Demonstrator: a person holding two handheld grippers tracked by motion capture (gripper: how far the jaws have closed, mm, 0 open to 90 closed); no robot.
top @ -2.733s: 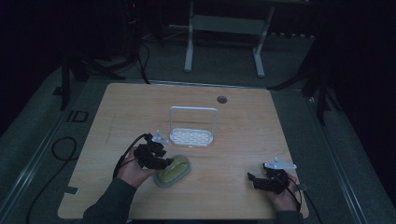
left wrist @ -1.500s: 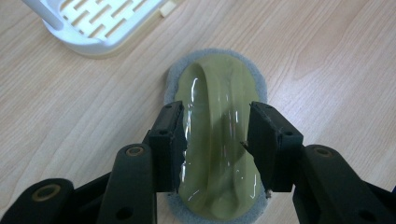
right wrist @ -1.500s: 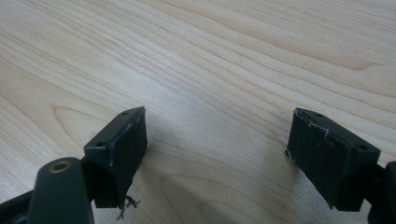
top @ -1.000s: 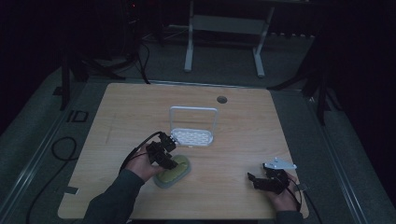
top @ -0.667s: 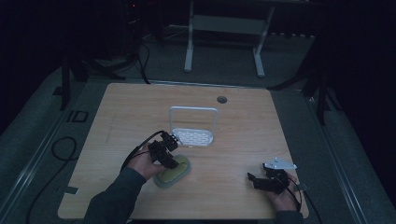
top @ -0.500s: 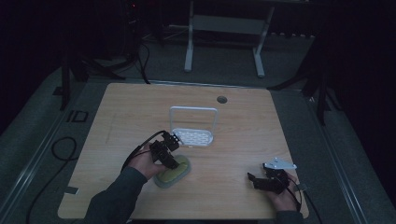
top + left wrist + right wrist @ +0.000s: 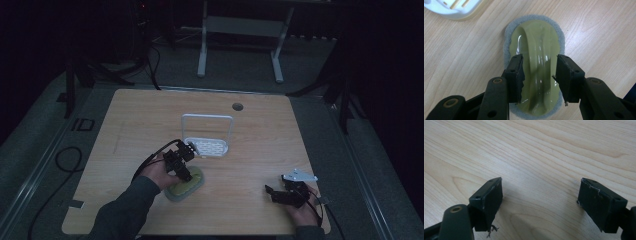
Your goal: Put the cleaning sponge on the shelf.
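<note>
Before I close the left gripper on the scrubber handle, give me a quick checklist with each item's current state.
1. Left gripper open: ok, jaws stand apart.
2. Handle between the jaws: ok, the ridge runs up the gap.
3. Jaws low enough to pinch the handle: cannot tell.
4. Scrubber flat on the table: ok.
5. Rack clear of the grasp: ok, it stands apart, beyond the scrubber.
6. Right gripper out of the way: ok, open, over bare wood at the table's right.
</note>
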